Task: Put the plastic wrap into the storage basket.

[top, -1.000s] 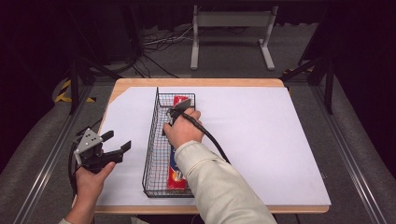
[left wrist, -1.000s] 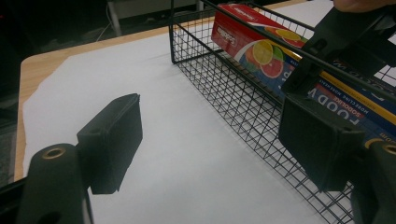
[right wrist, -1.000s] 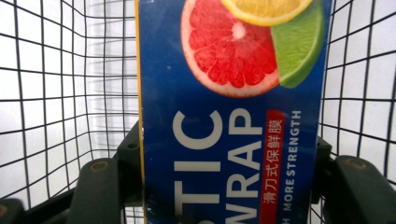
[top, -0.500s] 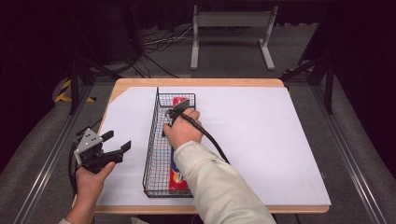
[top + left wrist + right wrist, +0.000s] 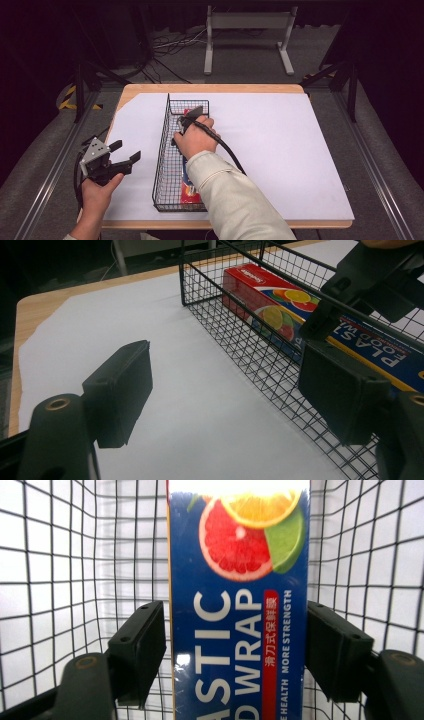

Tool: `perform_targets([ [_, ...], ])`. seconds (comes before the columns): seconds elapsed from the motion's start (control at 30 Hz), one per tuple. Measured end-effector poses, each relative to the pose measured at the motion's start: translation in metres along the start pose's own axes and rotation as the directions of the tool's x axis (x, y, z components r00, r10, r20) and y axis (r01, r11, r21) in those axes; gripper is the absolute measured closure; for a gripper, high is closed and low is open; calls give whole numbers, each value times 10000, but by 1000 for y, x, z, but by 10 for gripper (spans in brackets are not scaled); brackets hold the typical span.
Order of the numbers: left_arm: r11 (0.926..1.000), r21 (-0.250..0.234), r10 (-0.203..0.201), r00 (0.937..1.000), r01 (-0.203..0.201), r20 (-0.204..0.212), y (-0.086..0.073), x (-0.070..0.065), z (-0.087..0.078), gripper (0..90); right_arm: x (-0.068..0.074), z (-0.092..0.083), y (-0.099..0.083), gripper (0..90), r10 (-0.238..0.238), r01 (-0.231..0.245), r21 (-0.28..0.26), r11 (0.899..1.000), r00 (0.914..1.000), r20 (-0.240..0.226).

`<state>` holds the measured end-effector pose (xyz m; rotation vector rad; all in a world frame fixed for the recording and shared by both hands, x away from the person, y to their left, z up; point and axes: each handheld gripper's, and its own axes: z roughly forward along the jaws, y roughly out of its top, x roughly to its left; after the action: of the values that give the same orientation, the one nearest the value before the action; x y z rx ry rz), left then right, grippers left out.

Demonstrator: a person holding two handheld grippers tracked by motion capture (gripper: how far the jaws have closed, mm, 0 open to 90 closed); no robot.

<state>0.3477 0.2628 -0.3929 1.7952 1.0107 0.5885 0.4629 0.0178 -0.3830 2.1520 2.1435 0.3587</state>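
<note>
Nearest the person, the left gripper [image 5: 125, 159] hovers off the basket's left side over the white sheet [image 5: 280, 150], its jaws spread wide with nothing between them; in the left gripper view they frame bare sheet and the basket's near wall. Further in, the right gripper [image 5: 192, 114] reaches down into the wire basket [image 5: 162, 150], which stands lengthwise on the sheet left of the table's middle. The box [image 5: 235, 630] of plastic wrap lies flat along the basket floor, its red end toward the person and its fruit-printed end toward the far wall. In the right gripper view the jaws straddle the box on both long sides; the left pad [image 5: 142, 645] stands just clear of the box edge, while the right one sits at the edge and I cannot tell whether it touches. The jaws have just been opening with the box between them, so the grip reads as released rather than clenched. My judgement is that the step in hand is either letting go of the box once laid in the basket or lining up to take it. If it is a release, the next move calls for lifting straight up so the pads clear the box and the wire walls without snagging the mesh; if a pick, the jaws must close squarely on the long sides first.
</note>
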Motion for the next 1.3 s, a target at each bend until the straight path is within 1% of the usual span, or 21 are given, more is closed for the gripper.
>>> perform_targets([
  [0.07, 10000, -4, 8, 10000, -8, -16, 0, 0, 0, 225, -1, -3, 1, 291, -24, 23, -187, 9998, 10000, -79],
  [0.17, 10000, -7, 4, 10000, -4, -45, 0, 0, 0, 225, -2, -5, 1, 285, -16, 12, -299, 9996, 9999, -113],
  [0.23, 10000, 20, 13, 10000, -13, -47, -1, 0, 0, 225, -1, -8, 2, 257, -29, 19, -419, 9991, 9997, -253],
  [0.3, 10000, 52, -6, 10000, 6, -23, -1, 0, 0, 225, 0, -13, 3, 257, 2, -27, -693, 9976, 9993, -361],
  [0.37, 10000, 32, 10, 10000, -10, -35, -1, 0, -1, 225, 0, -17, 4, 260, -60, 24, -986, 9951, 9993, -360],
  [0.47, 10000, -27, -15, 10000, 15, -38, -1, 0, -1, 225, -1, -24, 5, 260, -177, 114, -1513, 9884, 9990, -402],
  [0.57, 10000, 47, -14, 10000, 15, -41, -1, 0, 0, 225, -6, -29, 7, 260, -273, 179, -1866, 9823, 9985, -480],
  [0.6, 10000, 63, -12, 10000, 13, -29, -1, 0, 0, 225, -8, -30, 8, 260, -369, 262, -2031, 9788, 9981, -490],
  [0.63, 10000, 65, -5, 10000, 5, -24, -2, 0, 1, 225, -9, -31, 8, 260, -478, 346, -2354, 9713, 9976, -506],
  [0.67, 10000, 77, 13, 10000, -12, -14, -1, -1, 1, 225, -10, -33, 8, 260, -479, 310, -2477, 9683, 9969, -622],
  [0.83, 9999, 102, 64, 10000, -63, -14, -1, -2, 3, 225, -15, -43, 5, 260, -700, 324, -2867, 9575, 9901, -1220],
  [0.93, 9999, 133, 100, 9999, -100, 3, -1, -2, 3, 225, -18, -50, 3, 260, -828, 380, -2983, 9537, 9868, -1391],
  [0.97, 9999, 119, 46, 10000, -46, 19, -1, -2, 3, 225, -19, -54, 2, 260, -913, 416, -3082, 9504, 9846, -1489],
  [1.1, 9999, 138, 66, 10000, -66, 30, -1, -2, 4, 225, -23, -65, -4, 255, -1325, 726, -3348, 9395, 9782, -1598],
  [1.13, 9999, 149, 43, 10000, -44, 55, -1, -2, 4, 225, -24, -66, -6, 255, -1365, 755, -3375, 9383, 9775, -1608],
  [1.23, 9999, 142, 67, 10000, -67, 43, -1, -2, 5, 225, -31, -73, -11, 246, -1637, 952, -3508, 9316, 9716, -1711],
  [1.27, 9999, 144, 53, 10000, -53, 55, 0, -2, 5, 225, -31, -73, -11, 246, -1637, 952, -3508, 9316, 9716, -1711],
  [1.3, 9998, 166, 52, 10000, -53, 55, 0, -2, 6, 225, -39, -77, -12, 242, -1719, 1017, -3569, 9286, 9702, -1709],
])
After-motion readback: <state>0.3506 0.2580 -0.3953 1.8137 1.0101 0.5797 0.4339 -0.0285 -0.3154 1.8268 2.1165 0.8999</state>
